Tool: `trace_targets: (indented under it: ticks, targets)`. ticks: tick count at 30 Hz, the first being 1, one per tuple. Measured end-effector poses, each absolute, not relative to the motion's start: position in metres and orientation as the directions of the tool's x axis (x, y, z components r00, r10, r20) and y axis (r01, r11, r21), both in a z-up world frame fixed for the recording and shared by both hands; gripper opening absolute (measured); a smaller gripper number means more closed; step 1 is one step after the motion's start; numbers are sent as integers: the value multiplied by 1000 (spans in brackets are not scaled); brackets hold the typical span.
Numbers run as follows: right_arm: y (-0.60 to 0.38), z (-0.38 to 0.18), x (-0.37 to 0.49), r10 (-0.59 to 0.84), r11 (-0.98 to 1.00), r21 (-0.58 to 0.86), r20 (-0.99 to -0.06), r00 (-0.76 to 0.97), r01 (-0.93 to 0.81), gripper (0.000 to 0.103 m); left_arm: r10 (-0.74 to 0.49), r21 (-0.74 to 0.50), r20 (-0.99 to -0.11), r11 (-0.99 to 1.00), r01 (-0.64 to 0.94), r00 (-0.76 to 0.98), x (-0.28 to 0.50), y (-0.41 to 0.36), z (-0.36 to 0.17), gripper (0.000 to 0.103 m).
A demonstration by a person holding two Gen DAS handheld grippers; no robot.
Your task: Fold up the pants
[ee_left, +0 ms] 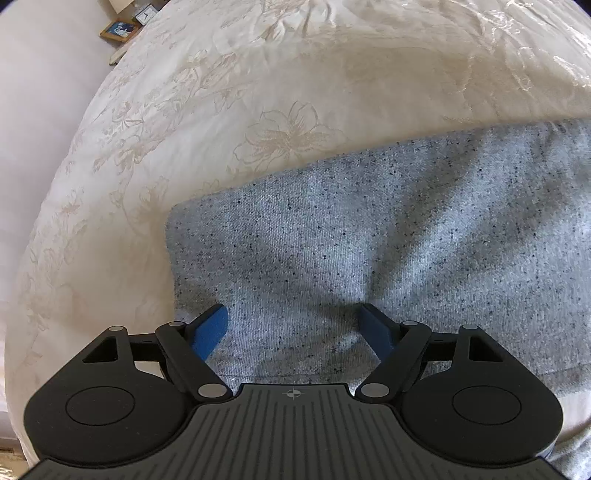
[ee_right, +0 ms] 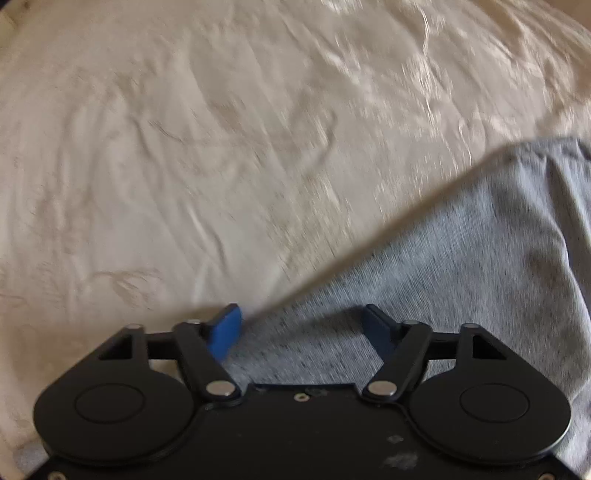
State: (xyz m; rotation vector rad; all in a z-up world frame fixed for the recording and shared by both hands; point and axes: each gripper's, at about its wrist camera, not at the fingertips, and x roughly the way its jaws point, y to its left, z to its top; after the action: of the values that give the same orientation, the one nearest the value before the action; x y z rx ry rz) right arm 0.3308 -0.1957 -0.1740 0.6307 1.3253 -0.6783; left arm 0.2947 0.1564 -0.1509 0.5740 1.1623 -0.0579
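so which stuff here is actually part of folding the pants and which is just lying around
Part of the job:
- grey pants
- left gripper
- right gripper
- bedspread they lie on

Just lying about:
- framed picture
- small clock

cream floral-embroidered bedspread (ee_left: 280,110) across a bed, sunlit and creased; framed picture (ee_left: 119,29) and small clock (ee_left: 144,15) beyond.
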Motion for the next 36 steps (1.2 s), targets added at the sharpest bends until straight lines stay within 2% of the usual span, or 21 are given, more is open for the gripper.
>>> trace_targets:
  ticks: [2, 4, 10, 16, 18, 24, 28, 32, 35, 36]
  targets:
    - [-196, -173, 320, -40, 644, 90, -988, 151, 760, 22, 226, 370, -888, 868, 331, 400, 294, 156, -147, 70]
    - [-195, -168, 304, 1, 637, 154, -980, 199, 755, 12, 192, 330, -900, 886, 325, 391, 295, 157, -137, 66]
    - [-174, -131, 247, -5, 688, 212, -955, 297, 693, 11, 0, 143, -913, 936, 320, 408, 292, 149, -89, 66]
    - [-160, -121, 195, 17, 690, 248, -945, 328, 680, 11, -202, -86, -916, 943, 322, 347, 294, 123, -68, 67]
    - [-160, -127, 188, 28, 690, 254, -945, 326, 678, 7, -232, -131, -921, 941, 311, 315, 299, 114, -73, 67]
    - [-162, -137, 180, 50, 675, 278, -941, 333, 683, 6, -228, -172, -949, 954, 246, 218, 314, 91, -97, 67]
    - [-172, -132, 188, 49, 658, 314, -925, 377, 685, 18, -206, -163, -957, 965, 207, 205, 318, 93, -105, 67]
    - [-181, -118, 220, -4, 721, 313, -890, 456, 618, 62, -158, -107, -967, 963, 247, 198, 316, 91, -112, 67]
    - [-175, -116, 256, 85, 863, 324, -850, 520, 389, 64, -129, -77, -974, 961, 266, 186, 314, 96, -121, 67]
    - [-170, -117, 266, 112, 905, 303, -848, 519, 299, 68, -109, -59, -977, 963, 265, 181, 313, 99, -126, 67]
